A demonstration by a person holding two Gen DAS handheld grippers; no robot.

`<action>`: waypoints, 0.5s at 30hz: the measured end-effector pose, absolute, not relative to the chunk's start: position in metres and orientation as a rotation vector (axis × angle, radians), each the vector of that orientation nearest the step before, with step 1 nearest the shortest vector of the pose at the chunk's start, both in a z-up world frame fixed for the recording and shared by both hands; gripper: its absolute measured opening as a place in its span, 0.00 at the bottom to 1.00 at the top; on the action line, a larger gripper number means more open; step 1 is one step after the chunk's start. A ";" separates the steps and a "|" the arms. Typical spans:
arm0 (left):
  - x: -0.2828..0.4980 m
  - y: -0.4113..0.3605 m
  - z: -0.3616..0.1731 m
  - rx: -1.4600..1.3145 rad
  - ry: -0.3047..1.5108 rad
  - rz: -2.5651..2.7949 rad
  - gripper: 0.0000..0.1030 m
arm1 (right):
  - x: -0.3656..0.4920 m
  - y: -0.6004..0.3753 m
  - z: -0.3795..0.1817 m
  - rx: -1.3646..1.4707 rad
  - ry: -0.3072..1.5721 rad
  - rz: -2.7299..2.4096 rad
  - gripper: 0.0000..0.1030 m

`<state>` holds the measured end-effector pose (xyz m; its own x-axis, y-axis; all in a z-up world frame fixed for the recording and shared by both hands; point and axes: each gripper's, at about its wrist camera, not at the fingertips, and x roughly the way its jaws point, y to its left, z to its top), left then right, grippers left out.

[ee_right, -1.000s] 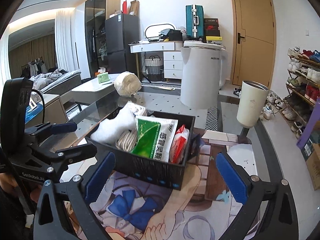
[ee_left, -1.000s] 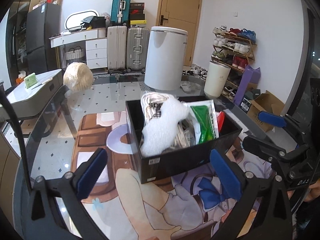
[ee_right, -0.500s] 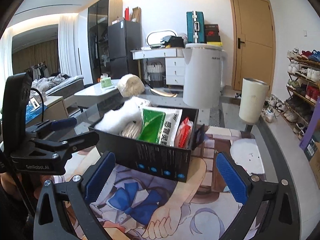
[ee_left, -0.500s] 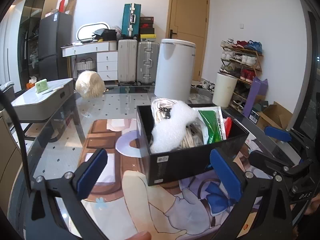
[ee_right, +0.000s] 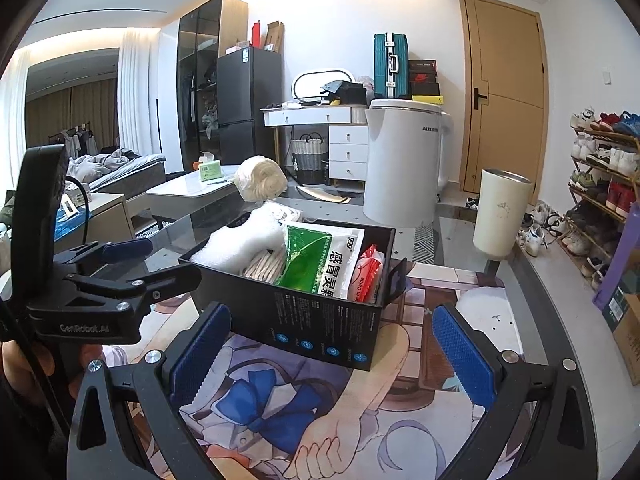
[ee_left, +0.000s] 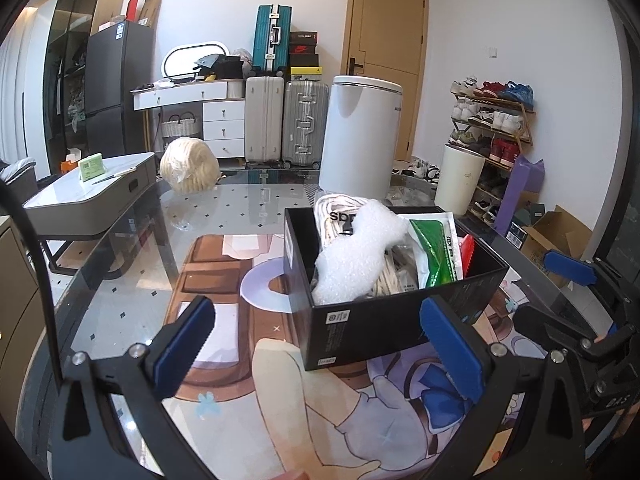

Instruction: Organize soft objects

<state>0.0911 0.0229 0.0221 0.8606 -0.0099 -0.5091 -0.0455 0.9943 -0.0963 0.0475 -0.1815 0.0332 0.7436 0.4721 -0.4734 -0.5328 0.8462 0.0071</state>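
Black box packed with soft items

The black box point(ee_left: 384, 320) is seen centre frame on the table point(ee_left: 132, 272); left tongs point(ee_left: 316, 344) and right tongs point(ee_right: 332, 344) are held wide open, empty.

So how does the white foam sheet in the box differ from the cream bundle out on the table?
The white foam sheet stands inside the black box, crumpled and bubbly; the cream bundle sits alone on the glass table, farther back. The sheet is bright white, the bundle yellowish and rounded. Both look soft.

A glass table point(ee_left: 132, 280) carries an anime-print mat point(ee_left: 280, 400), 1 black box point(ee_left: 384, 324) on it, and a cream bundle point(ee_left: 190, 164).
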 end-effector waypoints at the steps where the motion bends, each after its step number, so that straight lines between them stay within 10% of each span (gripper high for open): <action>1: 0.091 0.023 0.022 -0.108 0.533 0.019 1.00 | 0.047 -0.182 0.034 -0.131 0.476 0.556 1.00; 15: 0.088 0.018 0.024 -0.084 0.514 0.022 1.00 | 0.044 -0.186 0.035 -0.117 0.458 0.561 1.00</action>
<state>0.0876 0.0176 0.0244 0.8706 -0.0001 -0.4920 -0.0419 0.9964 -0.0743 0.0437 -0.1862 0.0351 0.7497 0.4861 -0.4491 -0.5375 0.8431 0.0154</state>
